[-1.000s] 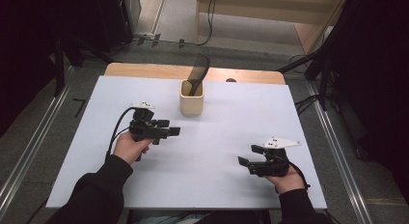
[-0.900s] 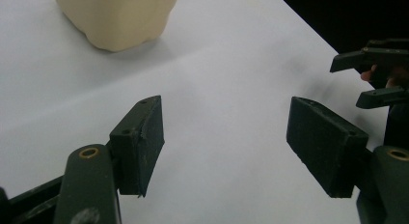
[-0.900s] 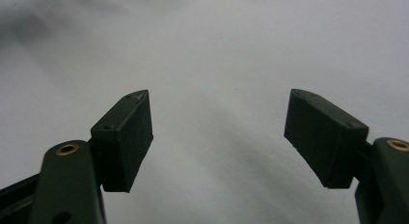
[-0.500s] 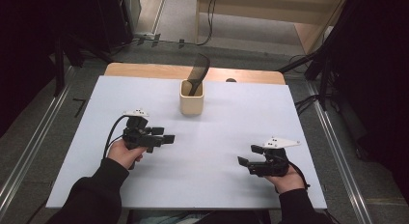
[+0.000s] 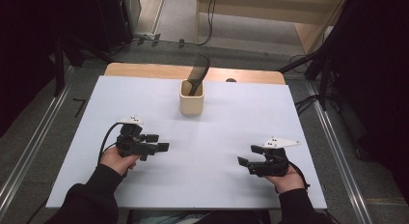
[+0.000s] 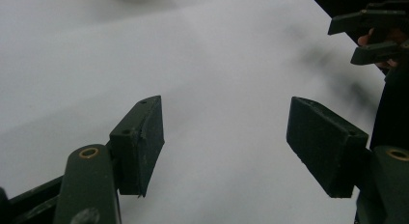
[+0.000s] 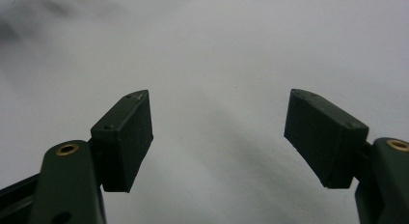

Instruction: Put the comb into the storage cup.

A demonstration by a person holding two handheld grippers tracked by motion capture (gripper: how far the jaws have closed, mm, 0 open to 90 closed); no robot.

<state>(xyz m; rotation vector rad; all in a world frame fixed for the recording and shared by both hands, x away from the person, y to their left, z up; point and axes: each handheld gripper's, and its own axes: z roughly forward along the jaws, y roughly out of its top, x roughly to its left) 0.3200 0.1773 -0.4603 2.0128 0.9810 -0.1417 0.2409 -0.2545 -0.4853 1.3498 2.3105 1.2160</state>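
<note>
Two hand-held grippers rest low over a white table (image 5: 217,137), one in each of a person's hands, with dark sleeves coming in from the near edge. The left gripper (image 5: 161,143) sits at the near left of the tabletop, its black jaws pointing toward the middle of the table and spread wide apart with nothing between them; a black cable loops from its back around the left hand (image 5: 118,159). The right gripper (image 5: 243,165) sits at the near right, well apart from the left one, its jaws pointing back toward the table's centre and also spread wide and empty; a pale three-cornered plate rides on top of it, and the right hand (image 5: 288,178) grips it from behind. In the left gripper view, the two dark jaw pads frame bare white surface, and the other gripper shows small at the upper right edge. In the right gripper view, the pads likewise frame plain white surface. Toward the far side of the table, near its middle, stands a small cream-coloured square holder (image 5: 191,98) — upright, and well away from both grippers. A dark comb (image 5: 197,73) stands in it, leaning, its upper end rising above the rim. Beyond the white top, a strip of wooden board (image 5: 144,69) shows along the far edge.
</note>
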